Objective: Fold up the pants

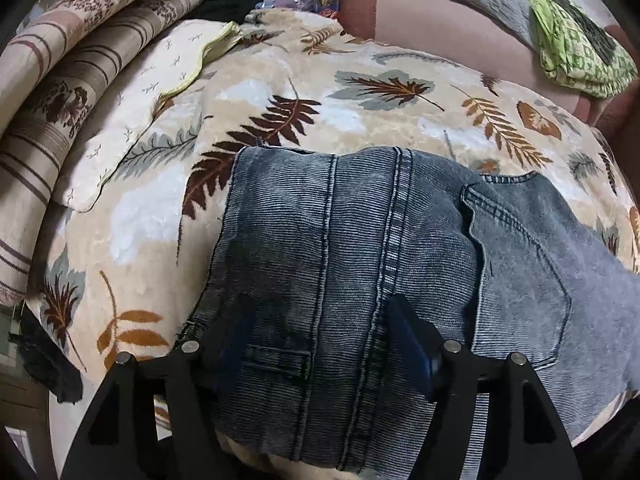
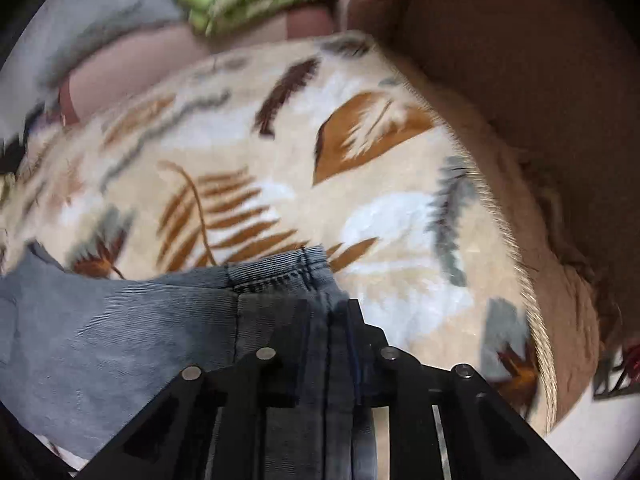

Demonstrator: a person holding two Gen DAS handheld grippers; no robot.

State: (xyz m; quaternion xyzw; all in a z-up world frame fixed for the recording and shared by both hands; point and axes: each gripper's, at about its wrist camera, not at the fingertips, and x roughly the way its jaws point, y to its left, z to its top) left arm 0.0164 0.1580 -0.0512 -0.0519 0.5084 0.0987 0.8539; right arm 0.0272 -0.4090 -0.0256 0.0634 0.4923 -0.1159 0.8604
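Grey-blue denim pants lie on a cream leaf-print blanket, seams running away from me, a back pocket on the right. My left gripper is open, its two fingers spread wide with the denim lying between them. In the right wrist view the pants spread to the left. My right gripper is shut on a fold of the pants near a stitched hem.
Folded striped bedding sits at the left, a small cream pillow beside it. A green patterned cloth lies at the back right on a pink sheet. The blanket's right edge drops off onto brown fabric.
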